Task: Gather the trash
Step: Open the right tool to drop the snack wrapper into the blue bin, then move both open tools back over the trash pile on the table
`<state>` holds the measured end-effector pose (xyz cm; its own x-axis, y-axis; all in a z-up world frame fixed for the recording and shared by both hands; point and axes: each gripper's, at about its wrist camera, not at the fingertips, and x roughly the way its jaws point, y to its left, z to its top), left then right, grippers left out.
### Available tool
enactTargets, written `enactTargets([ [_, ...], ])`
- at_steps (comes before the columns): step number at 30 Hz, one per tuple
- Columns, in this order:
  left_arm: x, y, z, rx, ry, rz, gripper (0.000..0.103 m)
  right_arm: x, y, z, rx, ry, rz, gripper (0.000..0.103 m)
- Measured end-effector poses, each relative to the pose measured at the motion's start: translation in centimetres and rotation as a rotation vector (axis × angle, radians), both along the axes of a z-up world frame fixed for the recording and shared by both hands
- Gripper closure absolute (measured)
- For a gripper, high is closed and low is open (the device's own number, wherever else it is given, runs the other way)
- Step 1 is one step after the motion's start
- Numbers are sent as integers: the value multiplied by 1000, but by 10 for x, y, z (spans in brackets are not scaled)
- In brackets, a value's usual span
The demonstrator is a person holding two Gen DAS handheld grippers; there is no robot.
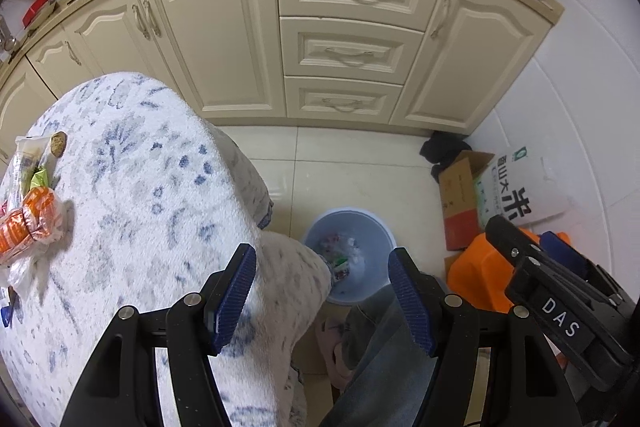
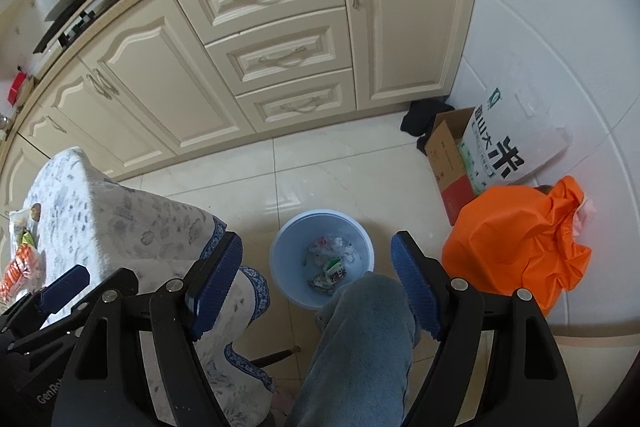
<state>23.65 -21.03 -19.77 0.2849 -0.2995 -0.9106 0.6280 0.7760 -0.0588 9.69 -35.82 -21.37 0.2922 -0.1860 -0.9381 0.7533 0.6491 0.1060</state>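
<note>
Both tongs, left (image 1: pixel 322 301) and right (image 2: pixel 318 285), hang wide open and empty above the blue bin (image 2: pixel 280 247), so I'd swing left to the wrappers (image 1: pixel 28 211) on the worktop (image 1: pixel 152 187) and pinch each piece squarely.

Both views look steeply down from above the floor, each along its own pair of blue-padded fingers. The left wrist camera sits over the cloth-covered counter (image 1: pixel 152 195), its left claw (image 1: pixel 324 303) framing the cloth's corner and the blue trash bin (image 1: pixel 380 227). The right wrist camera hangs further right, over a denim-clad knee (image 2: pixel 360 331). Both share the bin, the cream cabinets (image 2: pixel 280 55), the rice bag (image 1: pixel 516 191) and cardboard box (image 2: pixel 444 155).
</note>
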Motion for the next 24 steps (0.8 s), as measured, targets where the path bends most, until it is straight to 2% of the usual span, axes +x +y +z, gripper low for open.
enactTargets([
  [12, -29, 54, 41, -56, -64, 38, 37, -7, 32, 46, -68, -82, 31, 20],
  [17, -43, 94, 61, -87, -110, 80, 25, -2, 52, 60, -71, -124, 66, 19],
  [24, -56, 156, 80, -107, -144, 173, 24, 10, 91, 79, -87, -194, 139, 15],
])
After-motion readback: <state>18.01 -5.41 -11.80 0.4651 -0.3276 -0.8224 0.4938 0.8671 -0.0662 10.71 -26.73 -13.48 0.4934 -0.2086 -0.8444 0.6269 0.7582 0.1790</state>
